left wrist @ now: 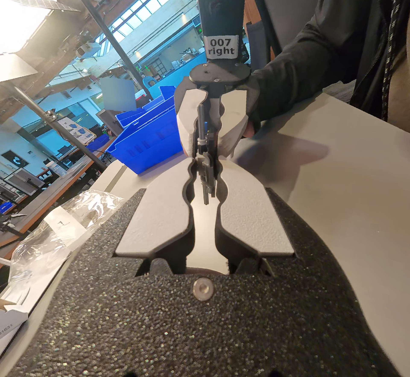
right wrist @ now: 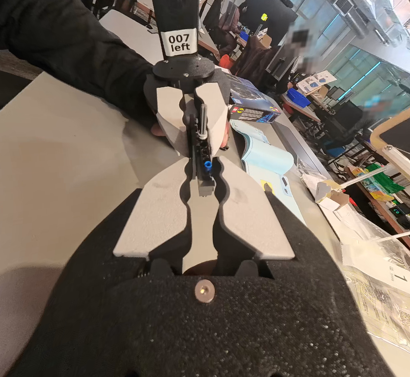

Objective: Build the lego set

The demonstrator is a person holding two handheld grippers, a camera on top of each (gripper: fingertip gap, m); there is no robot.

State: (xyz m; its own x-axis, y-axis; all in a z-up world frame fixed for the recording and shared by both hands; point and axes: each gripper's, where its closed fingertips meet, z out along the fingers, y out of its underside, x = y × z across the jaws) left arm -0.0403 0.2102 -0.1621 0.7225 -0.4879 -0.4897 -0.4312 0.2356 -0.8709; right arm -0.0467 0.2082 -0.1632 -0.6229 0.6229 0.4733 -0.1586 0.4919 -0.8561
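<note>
The left gripper [left wrist: 205,166] and the right gripper [right wrist: 200,166] are meeting tip to tip above the pale counter [left wrist: 332,189], both clamping the same small brick assembly [right wrist: 200,160], a narrow black and grey build hanging between them. The left gripper's fingers [left wrist: 173,200] are pressing against the grey end of the assembly, and the right gripper's fingers [right wrist: 244,206] are closing on the opposite end, where a grey block is sitting just behind their tips. A blue pin [right wrist: 208,164] is sticking out of the black beam right at the right gripper's fingertips, and a grey rod [right wrist: 203,120] with a pale collar is rising from the far end, between the left gripper's fingers.

Gloved hands [left wrist: 253,104] in dark sleeves are holding each gripper.

Ahead and left of the left gripper, blue bins [left wrist: 146,142] are standing on the counter, and a clear plastic bag [left wrist: 66,222] is lying close beside its left flank. To the right of the right gripper, an open pale blue booklet [right wrist: 266,155] is lying on the counter, with a dark box [right wrist: 253,109] beyond it and crumpled bags and paper sheets [right wrist: 377,277] nearer its right side
</note>
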